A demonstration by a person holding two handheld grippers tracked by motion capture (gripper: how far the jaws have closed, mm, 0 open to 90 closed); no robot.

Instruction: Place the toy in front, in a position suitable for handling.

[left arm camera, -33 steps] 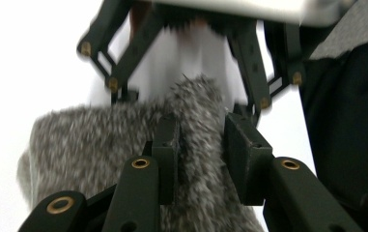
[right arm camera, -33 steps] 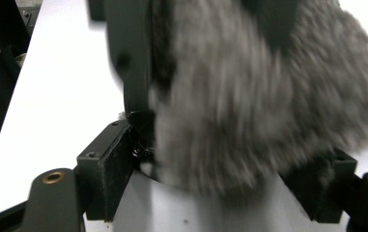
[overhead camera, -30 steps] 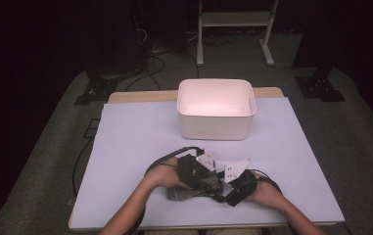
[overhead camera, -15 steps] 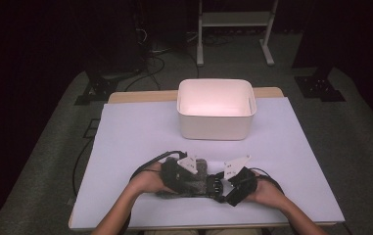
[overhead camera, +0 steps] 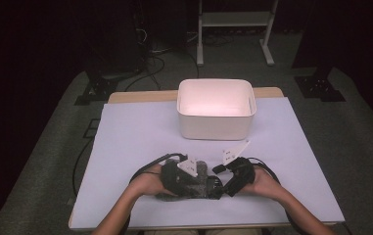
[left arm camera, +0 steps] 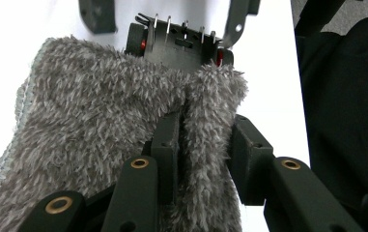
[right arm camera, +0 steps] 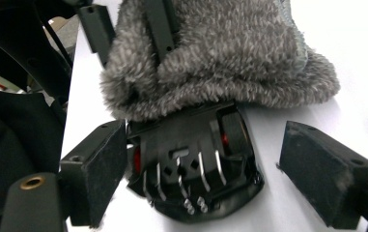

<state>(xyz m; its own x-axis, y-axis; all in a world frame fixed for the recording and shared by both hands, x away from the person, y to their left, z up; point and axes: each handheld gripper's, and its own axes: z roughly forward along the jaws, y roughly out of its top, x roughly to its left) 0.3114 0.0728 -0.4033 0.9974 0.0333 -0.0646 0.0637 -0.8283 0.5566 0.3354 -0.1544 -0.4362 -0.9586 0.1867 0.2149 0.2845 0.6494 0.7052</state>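
Observation:
A grey fluffy cloth (left arm camera: 99, 125) lies near the table's front edge, partly draped over a black device with metal contacts (right arm camera: 191, 169). My left gripper (left arm camera: 205, 130) is shut on a raised fold of the cloth, with pile bulging between its jaws. My right gripper (right arm camera: 210, 164) faces it with its jaws on either side of the black device. They have just been opening further, and the right pad (right arm camera: 326, 174) stands clear of the device. In the high view the left gripper (overhead camera: 207, 186) and right gripper (overhead camera: 219, 183) meet tip to tip over the cloth (overhead camera: 199, 177).
A white tub (overhead camera: 216, 122) stands at the back middle of the table, which is covered in pale sheet (overhead camera: 135, 132). Cables trail from both grippers across the sheet. Dark floor, stands and cables surround the table.
The left hand and the cloth have shifted a little left and nearer the front edge. The right gripper has drawn back slightly to the right.

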